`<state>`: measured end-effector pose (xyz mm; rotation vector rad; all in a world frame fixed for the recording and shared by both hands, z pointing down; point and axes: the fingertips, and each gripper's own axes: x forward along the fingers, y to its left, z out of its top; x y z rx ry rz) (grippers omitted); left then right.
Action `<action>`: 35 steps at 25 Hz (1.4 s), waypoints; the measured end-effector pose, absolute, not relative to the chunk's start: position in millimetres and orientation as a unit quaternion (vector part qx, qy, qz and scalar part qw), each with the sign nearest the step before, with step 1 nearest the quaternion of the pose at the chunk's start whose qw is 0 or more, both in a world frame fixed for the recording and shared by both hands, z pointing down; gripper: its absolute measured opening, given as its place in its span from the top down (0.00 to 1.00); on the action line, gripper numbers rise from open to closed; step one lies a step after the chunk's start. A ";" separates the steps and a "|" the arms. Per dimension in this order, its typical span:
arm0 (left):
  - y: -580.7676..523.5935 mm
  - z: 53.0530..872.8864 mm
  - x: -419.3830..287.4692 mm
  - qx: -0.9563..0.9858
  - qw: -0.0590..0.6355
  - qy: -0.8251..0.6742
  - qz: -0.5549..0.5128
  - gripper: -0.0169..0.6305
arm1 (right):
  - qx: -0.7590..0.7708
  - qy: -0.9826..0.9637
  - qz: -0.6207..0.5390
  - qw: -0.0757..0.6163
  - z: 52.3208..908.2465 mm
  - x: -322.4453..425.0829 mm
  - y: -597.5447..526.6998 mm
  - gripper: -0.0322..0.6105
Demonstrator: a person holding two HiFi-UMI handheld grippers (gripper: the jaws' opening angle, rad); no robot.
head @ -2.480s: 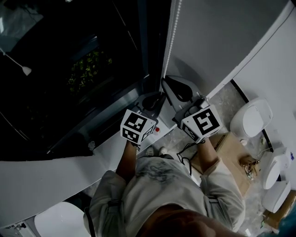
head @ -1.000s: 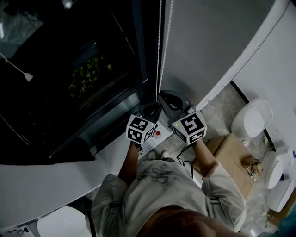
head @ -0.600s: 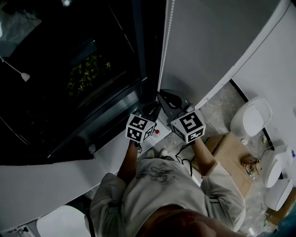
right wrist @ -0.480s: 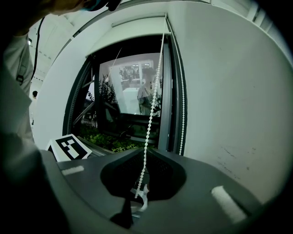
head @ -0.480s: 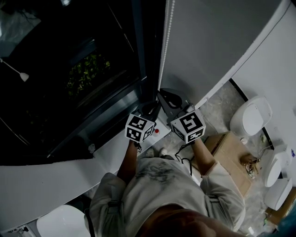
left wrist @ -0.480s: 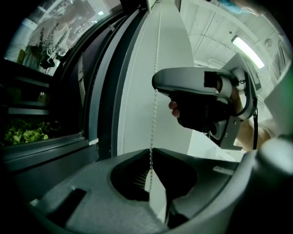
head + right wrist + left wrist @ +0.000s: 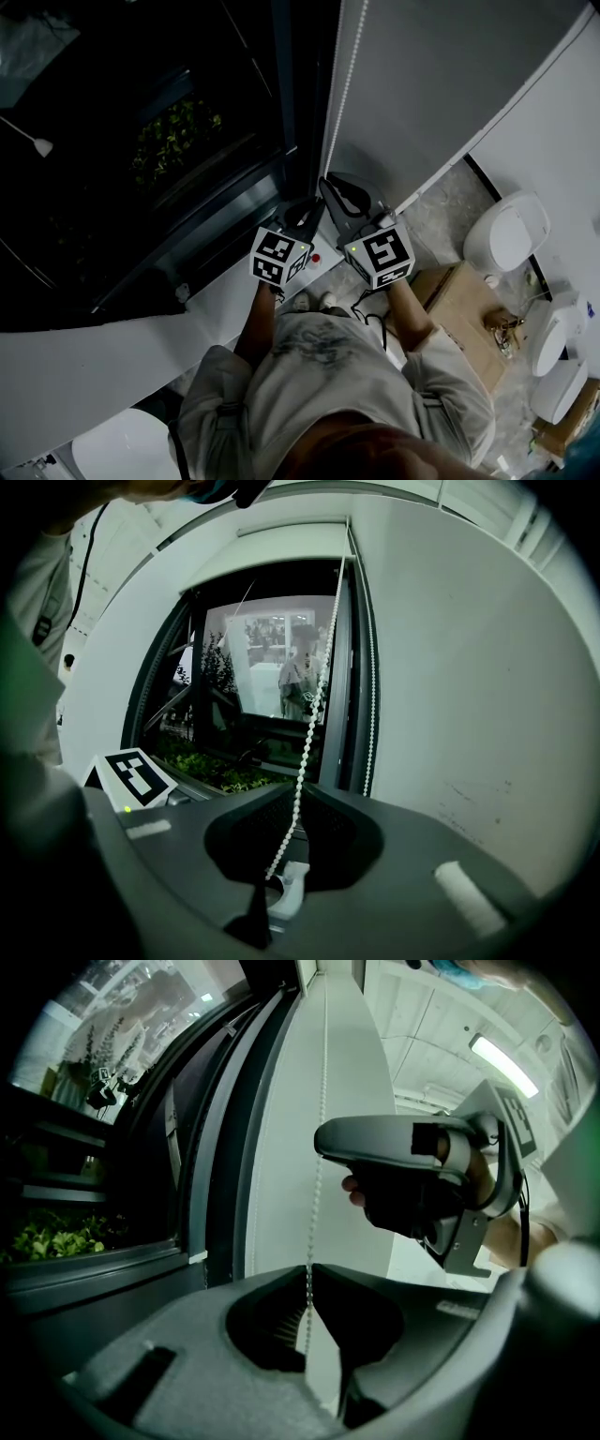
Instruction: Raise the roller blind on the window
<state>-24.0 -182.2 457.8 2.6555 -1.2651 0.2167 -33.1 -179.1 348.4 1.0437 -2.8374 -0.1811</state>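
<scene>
**Left hand-held gripper** point(image 7: 307, 1271): the jaws are closed to a narrow pinch on the bead chain point(image 7: 319, 1147). The chain enters at the jaw tips and runs down through the hollow behind them.

**Right hand-held gripper** point(image 7: 299, 789): the jaws are likewise drawn together on the chain at their tips, with beads trailing down inside the hollow.

In the head view the two grippers sit side by side, the left at 9 o'clock of the right. Both point toward 12 o'clock, where the chain rises along the window frame point(image 7: 300, 103). Each tool lies in line with the chain, so a pull acts along the beads and not across them. In the left gripper view the right gripper appears at 2 o'clock of the left jaws. This staggered hold is judged to suit hand-over-hand hauling.

A second strand point(image 7: 372, 696) lies against the frame at 1 o'clock of the right jaws. Whether the left gripper holds that strand or the same one cannot be told.

**Roller blind** point(image 7: 281, 544): it shows as a pale band across the top of the window point(image 7: 272, 667), at 12 o'clock in the right gripper view. Most of the glass is uncovered, so raising is judged well advanced.
</scene>
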 end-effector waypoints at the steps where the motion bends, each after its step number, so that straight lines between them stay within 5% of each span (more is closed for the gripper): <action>1: -182.0 457.5 -24.5 0.896 0.096 -0.428 0.072 0.93 | 0.344 -0.935 -0.060 0.057 349.1 -33.0 -178.6 0.89; 16: -178.9 429.1 -41.3 0.889 0.071 -0.451 0.046 0.86 | 0.373 -0.924 -0.073 0.048 345.3 -14.5 -177.8 0.87; 20: -175.0 401.5 -51.8 0.882 0.042 -0.468 0.017 0.97 | 0.381 -0.921 -0.076 0.030 338.7 -7.8 -174.2 0.93; 35: -166.2 369.9 -60.5 0.880 0.014 -0.475 -0.009 0.97 | 0.383 -0.923 -0.037 0.022 359.4 -9.6 -166.6 0.94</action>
